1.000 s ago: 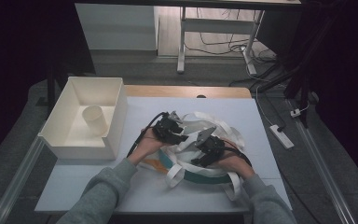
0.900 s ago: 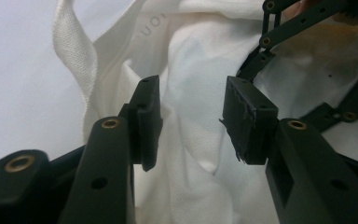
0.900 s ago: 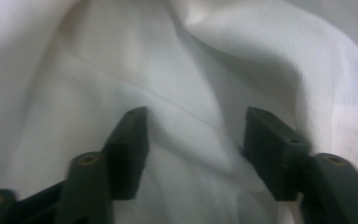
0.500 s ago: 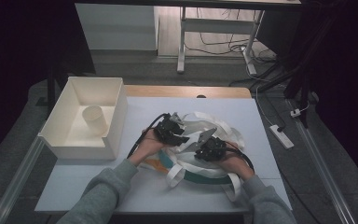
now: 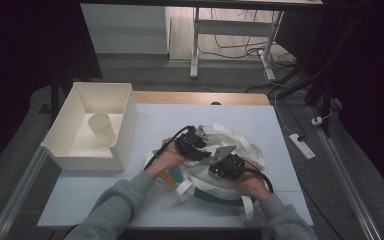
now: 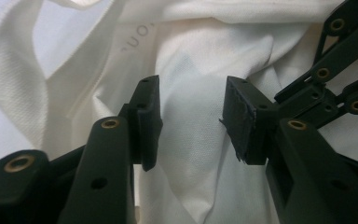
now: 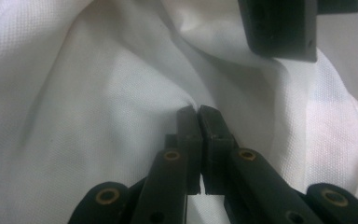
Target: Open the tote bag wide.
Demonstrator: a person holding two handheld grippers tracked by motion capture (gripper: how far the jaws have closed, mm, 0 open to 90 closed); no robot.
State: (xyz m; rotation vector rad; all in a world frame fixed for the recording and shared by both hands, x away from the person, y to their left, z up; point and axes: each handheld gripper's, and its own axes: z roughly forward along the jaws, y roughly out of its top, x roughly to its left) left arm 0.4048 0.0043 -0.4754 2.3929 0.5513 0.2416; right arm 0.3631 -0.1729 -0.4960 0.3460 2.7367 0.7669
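While the white bin point(image 5: 91, 131) with a paper cup point(image 5: 101, 128) lying inside stands at the far left of the counter point(image 5: 170, 115), the work sits at the middle: a white cloth bag point(image 5: 215, 150), crumpled, with its straps looping out toward the near edge. The left tool point(image 5: 203, 145) rests on the bag's left part with its jaws partly apart, and in the left gripper view point(image 6: 191, 121) a raised fold of cloth stands between the pads without being pressed. Just to its right, the right tool point(image 5: 223, 161) has just been closing, and in the right gripper view point(image 7: 198, 112) the jaws stand together, pinching a small ridge of the fabric. That ridge lies directly ahead of the left tool, so the left hand is probably next to grip. Teal and orange things under the bag are too covered to identify, and both hands hide the bag's mouth.
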